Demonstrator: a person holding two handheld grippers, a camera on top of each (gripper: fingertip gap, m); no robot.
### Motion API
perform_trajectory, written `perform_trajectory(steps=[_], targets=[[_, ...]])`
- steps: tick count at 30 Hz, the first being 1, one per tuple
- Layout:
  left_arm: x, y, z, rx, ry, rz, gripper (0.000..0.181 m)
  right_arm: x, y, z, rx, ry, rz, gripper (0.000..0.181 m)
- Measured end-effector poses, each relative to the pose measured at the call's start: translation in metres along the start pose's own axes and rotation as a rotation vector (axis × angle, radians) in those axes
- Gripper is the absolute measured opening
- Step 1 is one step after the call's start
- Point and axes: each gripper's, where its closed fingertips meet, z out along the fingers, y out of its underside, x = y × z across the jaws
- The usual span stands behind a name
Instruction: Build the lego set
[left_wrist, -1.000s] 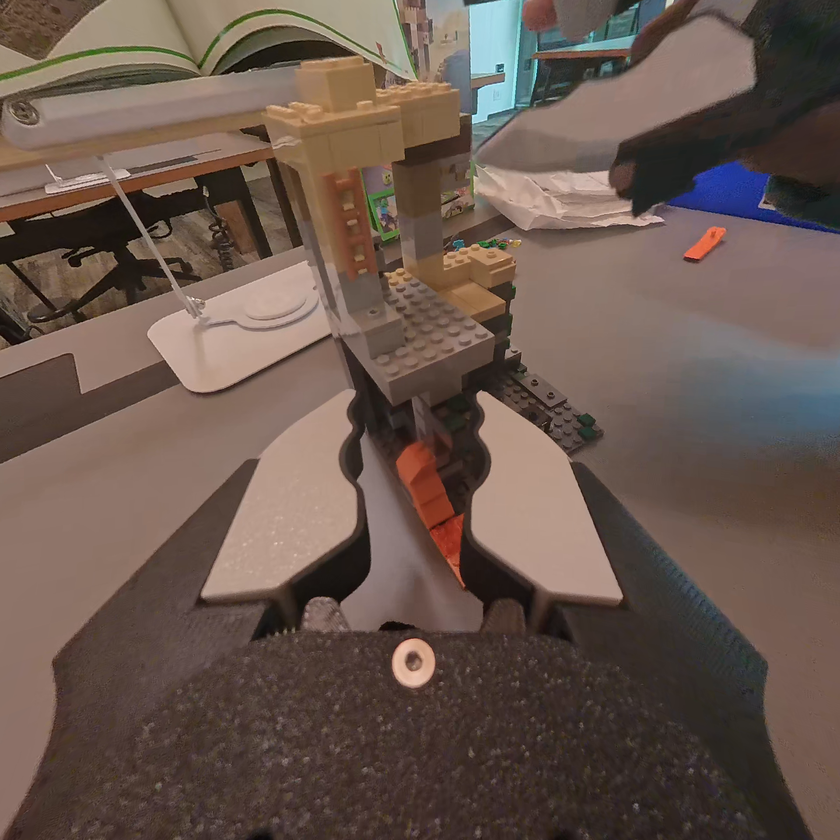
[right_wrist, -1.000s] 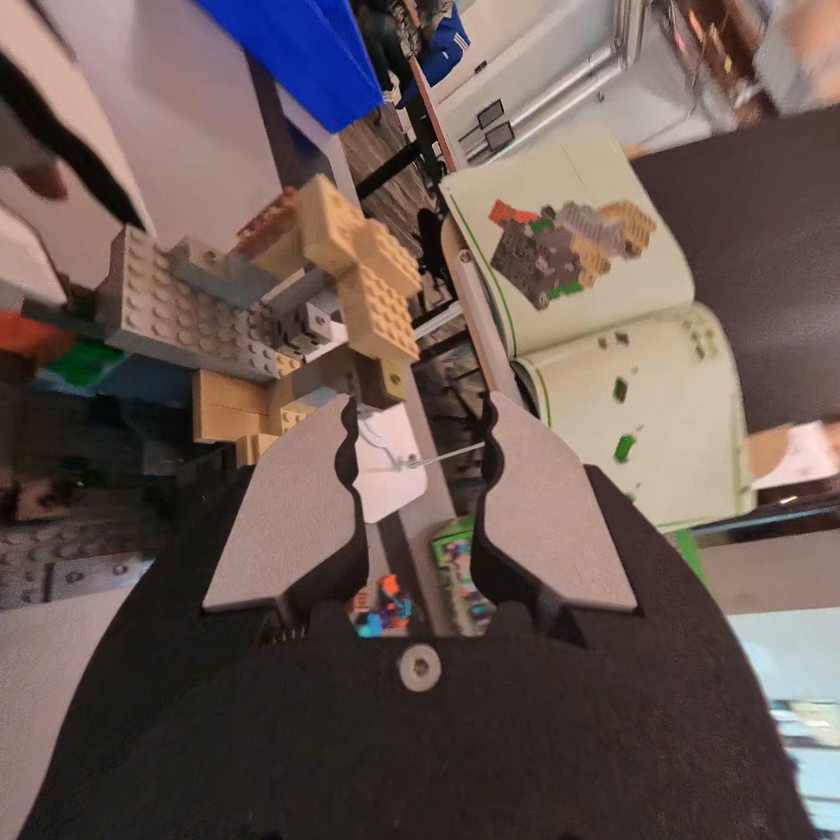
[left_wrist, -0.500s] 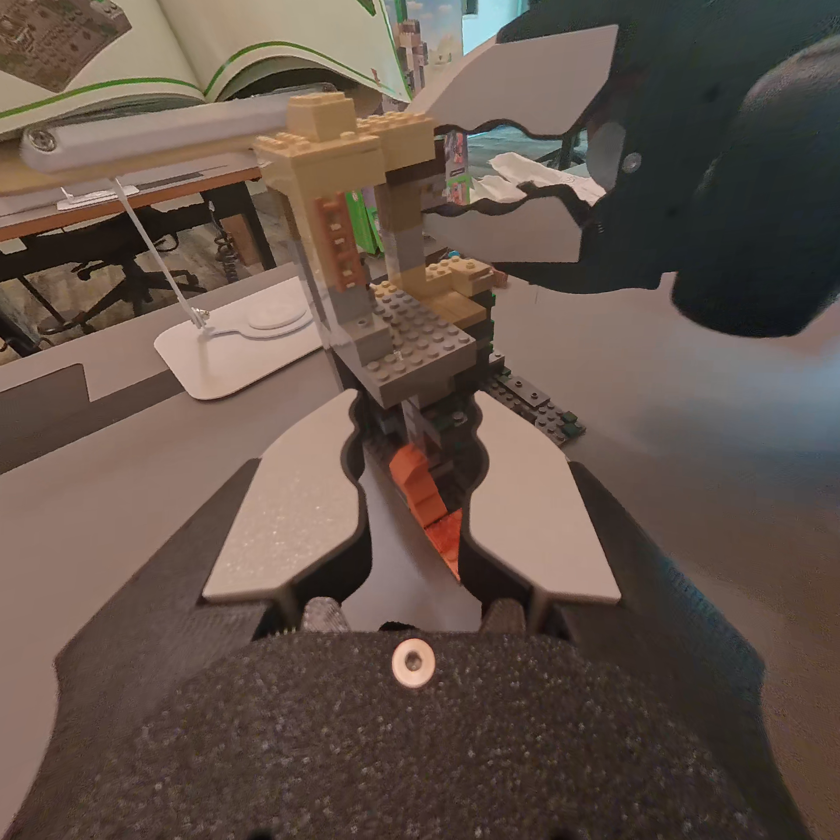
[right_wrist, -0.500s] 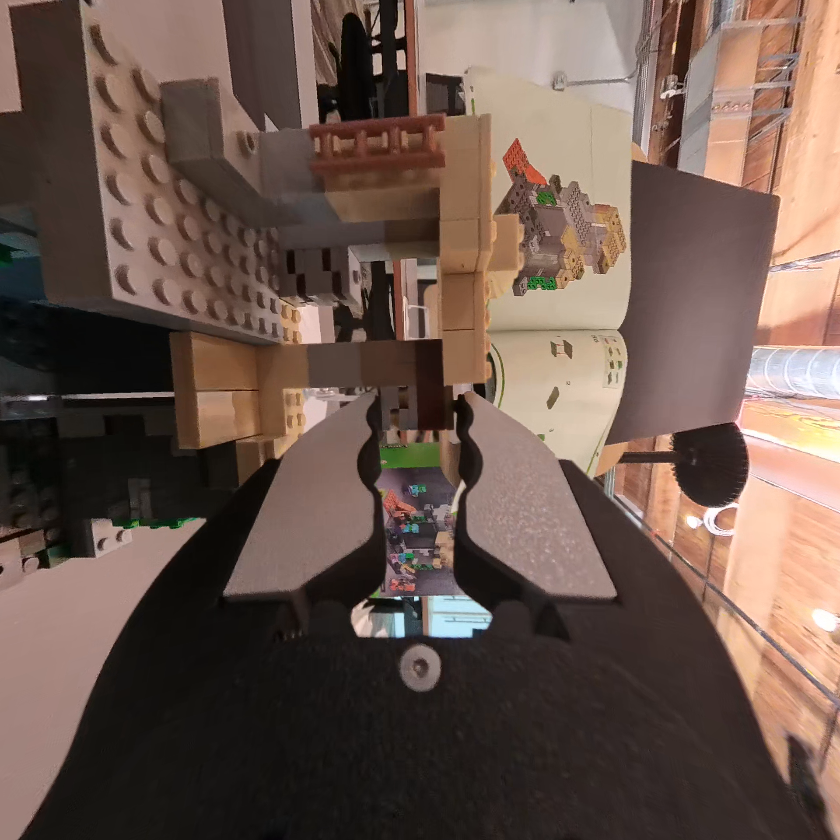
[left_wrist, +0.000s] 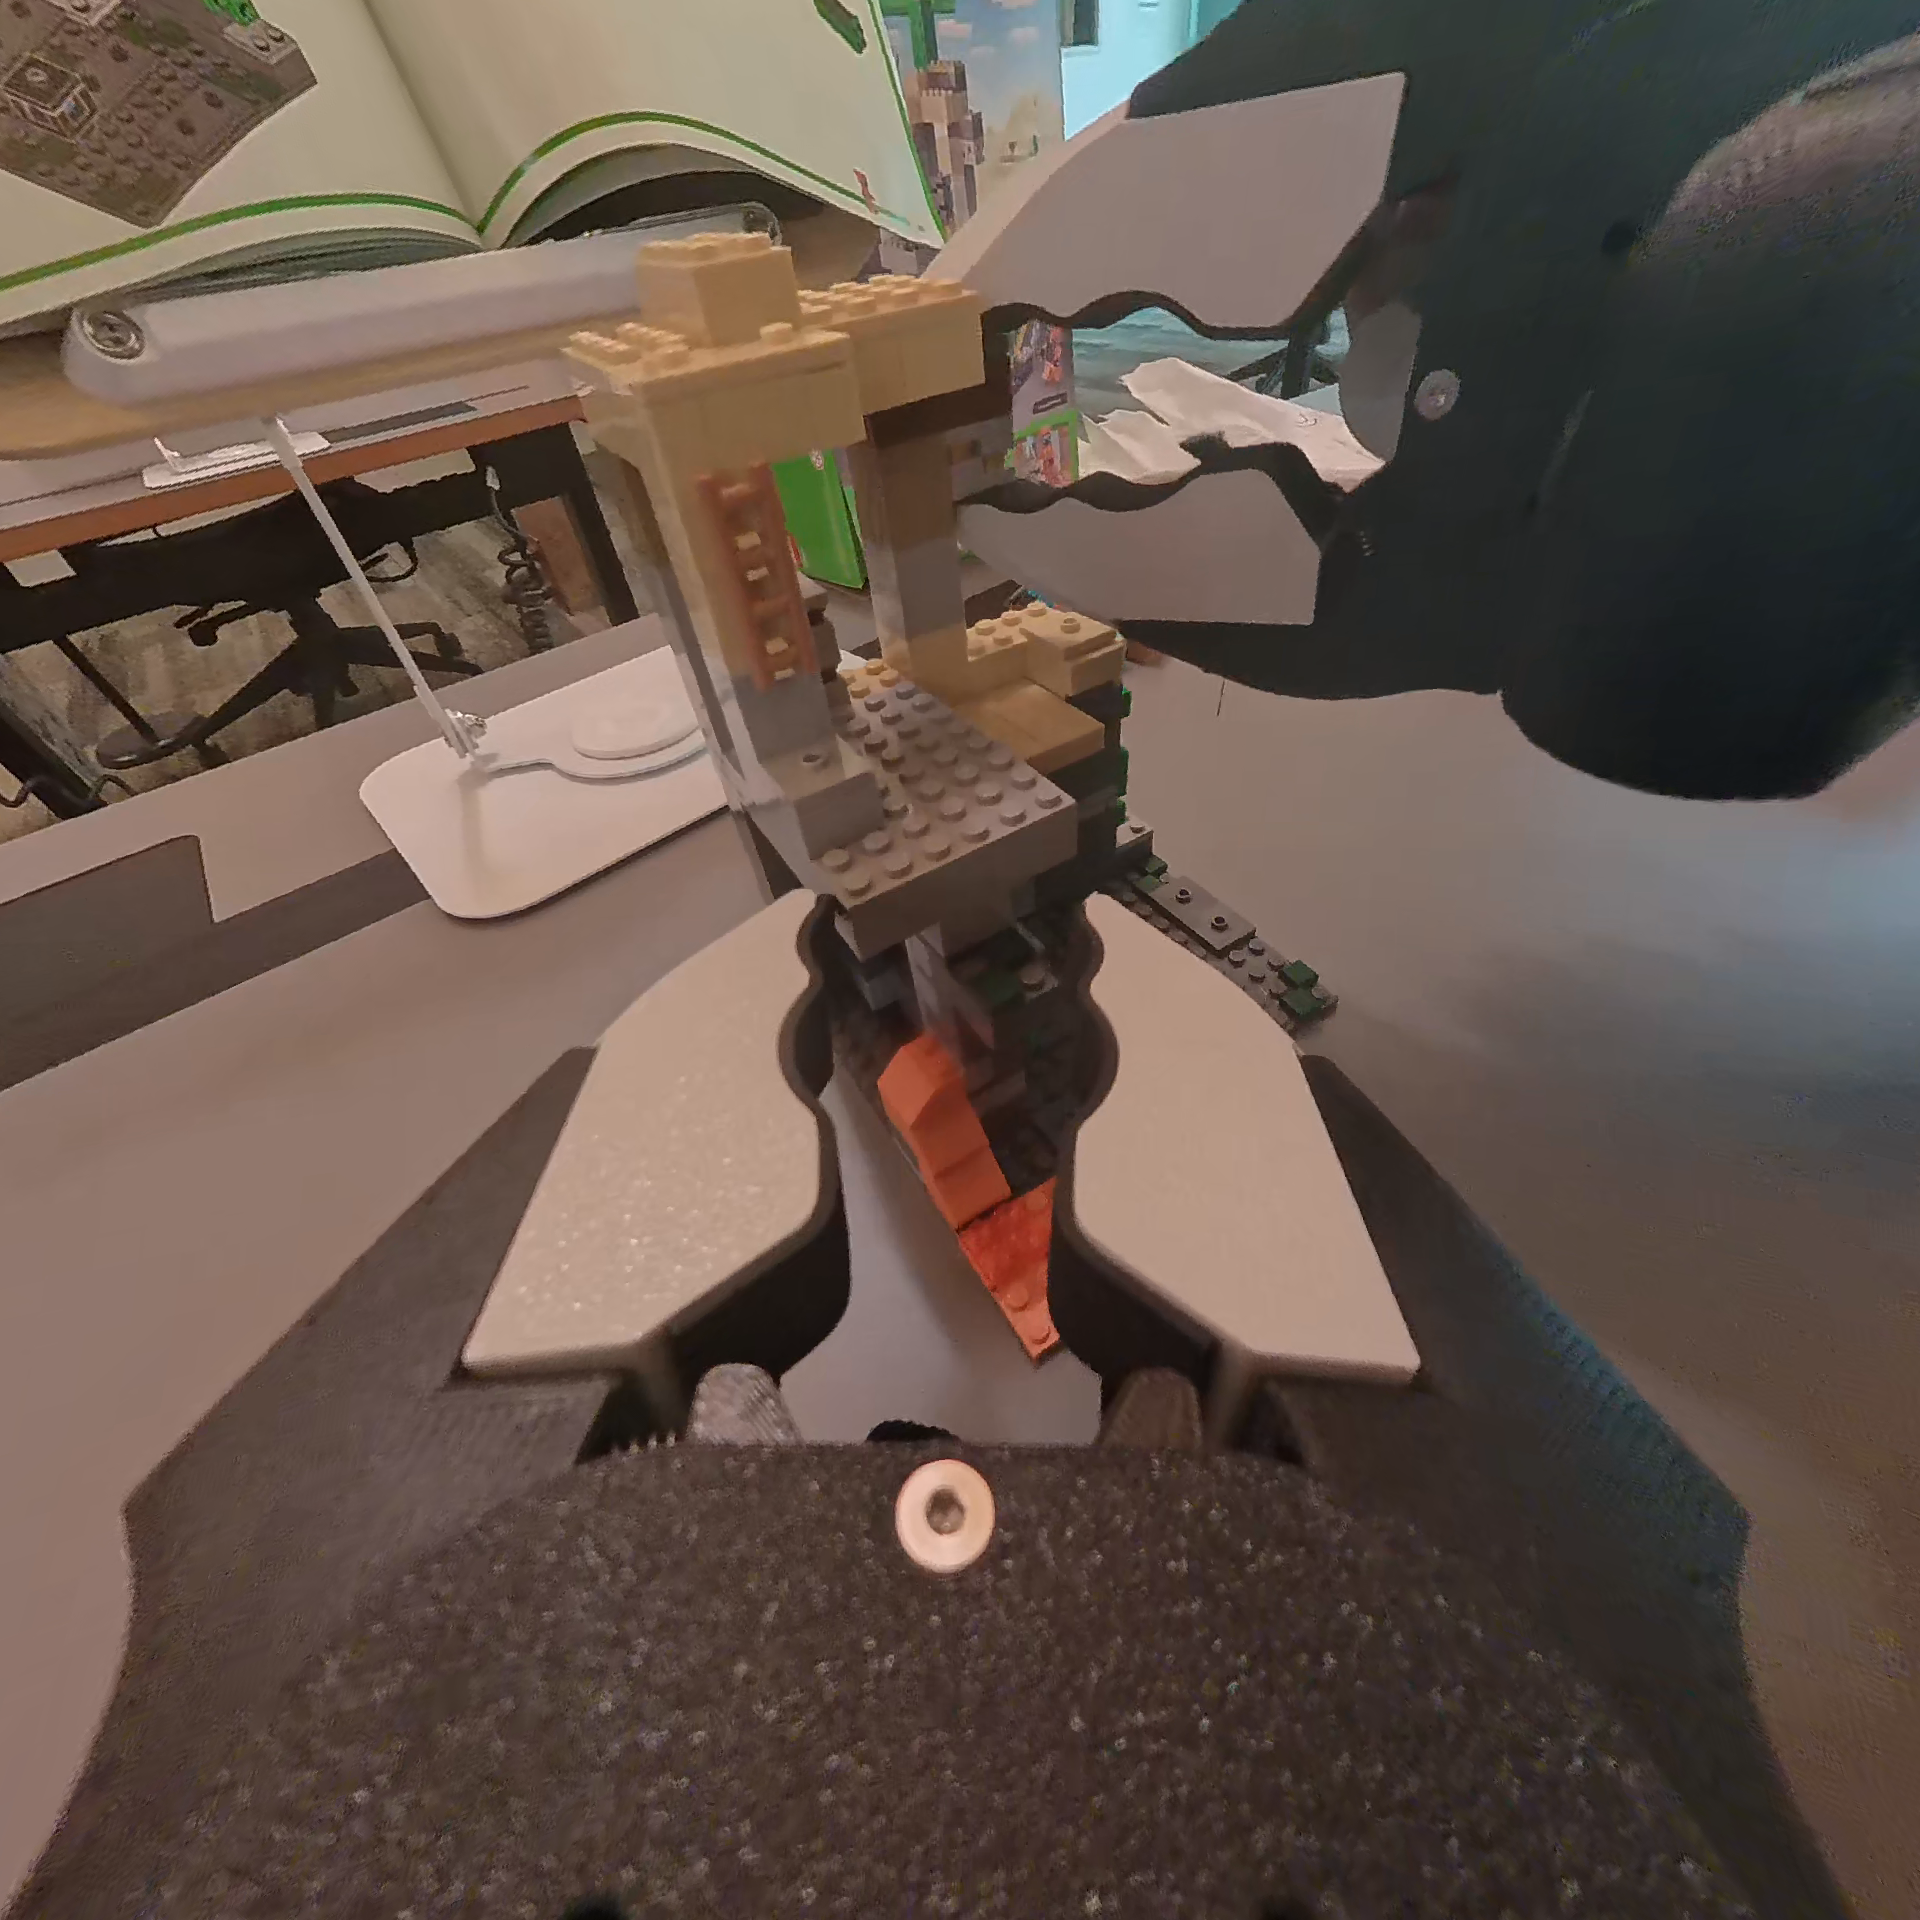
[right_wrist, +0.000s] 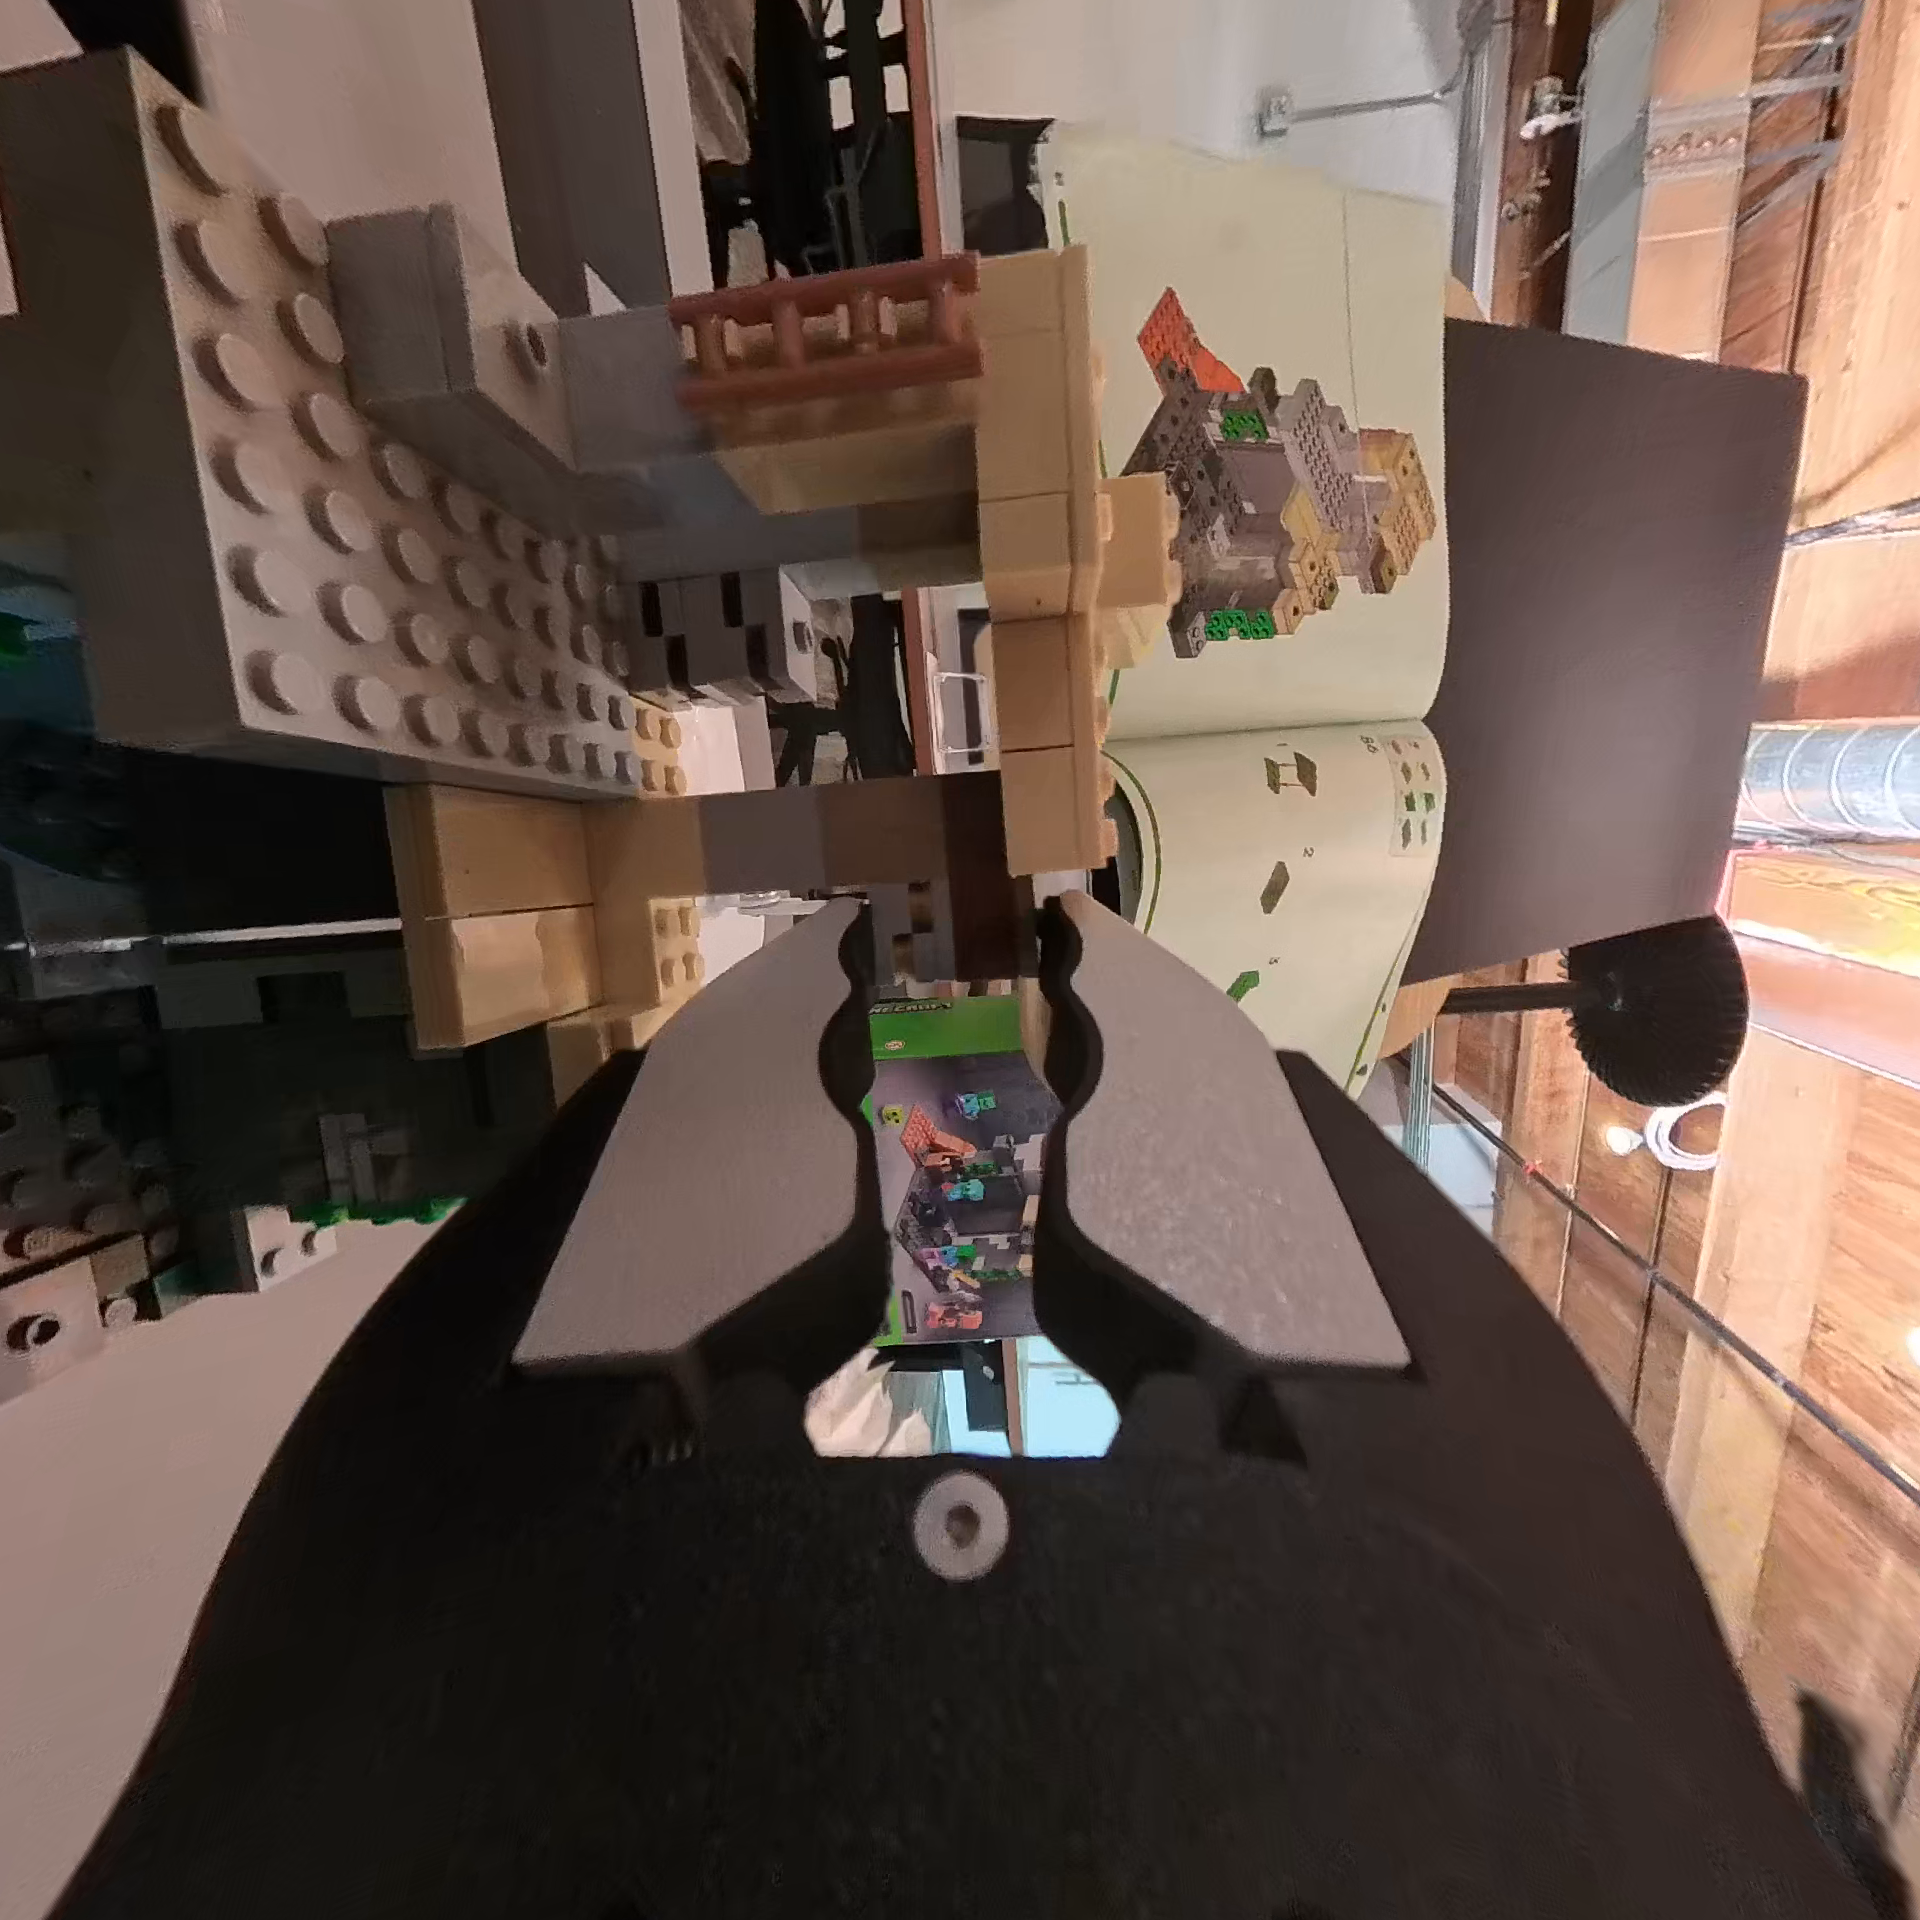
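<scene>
Model (left_wrist: 914, 748): half-built brick tower on a grey table (left_wrist: 1558, 1091), mid-frame in the left wrist view; grey studded plate (left_wrist: 935, 790) at mid-height, tan blocks on top, brown ladder (left_wrist: 753, 571) on the left post, orange bricks (left_wrist: 951, 1132) at the near foot.
Left gripper (left_wrist: 951, 940): low and near, level with the table; jaws set on either side of the model's dark base, touching or just beside it, grip not clear from either view.
Right gripper (right_wrist: 951, 914): reaching in from the right, rolled on its side; fingertips closed on a small grey-and-brown piece (right_wrist: 925, 925) at the right post, just under the tan top.
Same gripper, left wrist view (left_wrist: 982, 410): jaws stacked one above the other, tips at the post's dark brown band.
Booklet (left_wrist: 436, 114): open on a white stand (left_wrist: 520, 831), far left, above and behind the model.
Box (right_wrist: 961, 1184): green, far side, seen between the right fingers.
Papers (left_wrist: 1216, 416): white, crumpled, far right on the table.
Chairs (left_wrist: 281, 644): black, on the floor beyond the left edge.
</scene>
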Motion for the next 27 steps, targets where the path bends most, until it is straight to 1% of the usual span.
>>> perform_trajectory(steps=[11,12,14,16,19,24,26,27], targets=[[-0.001,0.000,0.000,-0.004,-0.005,-0.004,0.041,0.001,-0.002,0.000,-0.016,0.028,0.033,0.030],[-0.002,0.000,-0.001,-0.007,-0.011,-0.002,0.041,0.001,-0.003,-0.002,-0.009,0.037,0.037,0.032],[-0.004,-0.002,-0.002,-0.001,-0.024,0.002,0.041,0.003,-0.001,-0.010,0.013,0.053,0.061,0.041],[-0.008,-0.006,-0.005,0.019,-0.049,0.007,0.041,0.005,0.005,-0.021,0.018,0.037,0.122,0.044],[-0.015,-0.012,-0.009,0.036,-0.077,-0.004,0.037,0.011,0.010,-0.046,0.038,0.019,0.267,0.040],[-0.026,-0.023,-0.020,0.092,-0.143,0.002,0.029,0.018,0.009,-0.084,0.110,0.004,0.573,0.023],[-0.029,-0.028,-0.026,0.114,-0.158,-0.012,0.019,0.018,0.009,-0.093,0.125,-0.003,0.673,0.015],[-0.030,-0.031,-0.028,0.126,-0.166,-0.017,0.015,0.017,0.011,-0.096,0.126,-0.006,0.720,0.014]])
